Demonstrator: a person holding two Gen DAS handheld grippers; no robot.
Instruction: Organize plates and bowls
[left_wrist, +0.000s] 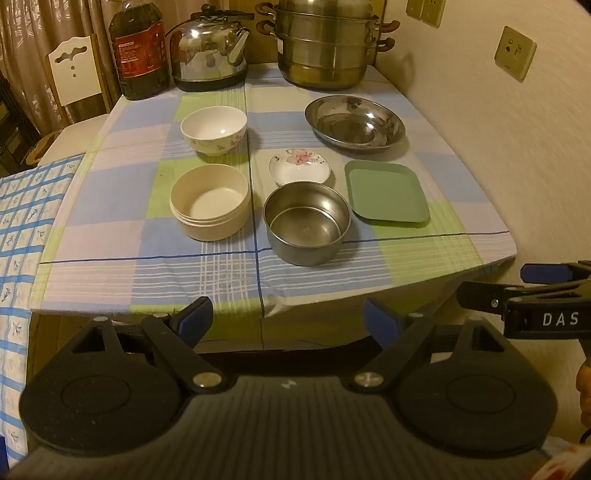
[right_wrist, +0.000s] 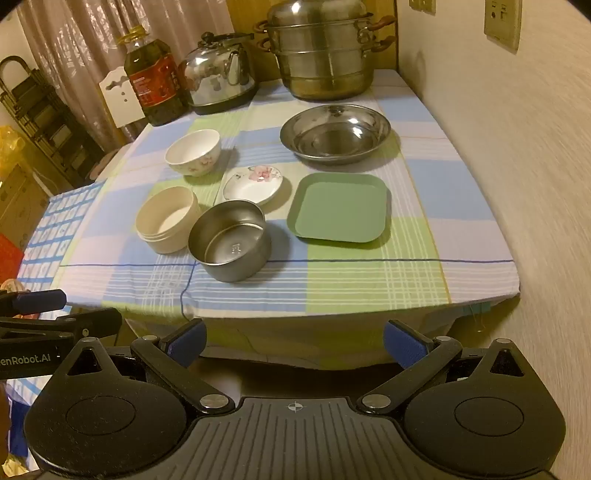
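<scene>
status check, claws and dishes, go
Left claw and right claw open, empty, short of the table. Round steel bowl nearest, untouched. Nothing in the way.

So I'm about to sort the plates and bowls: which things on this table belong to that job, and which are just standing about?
For the job:
white floral bowl
cream round bowl
steel bowl
small floral saucer
green square plate
steel basin plate

Standing about:
oil bottle
steel kettle
stacked steamer pot

Black ribbed claw (left_wrist: 288, 321) bodies, blue pads, silver screws, white lettering.
</scene>
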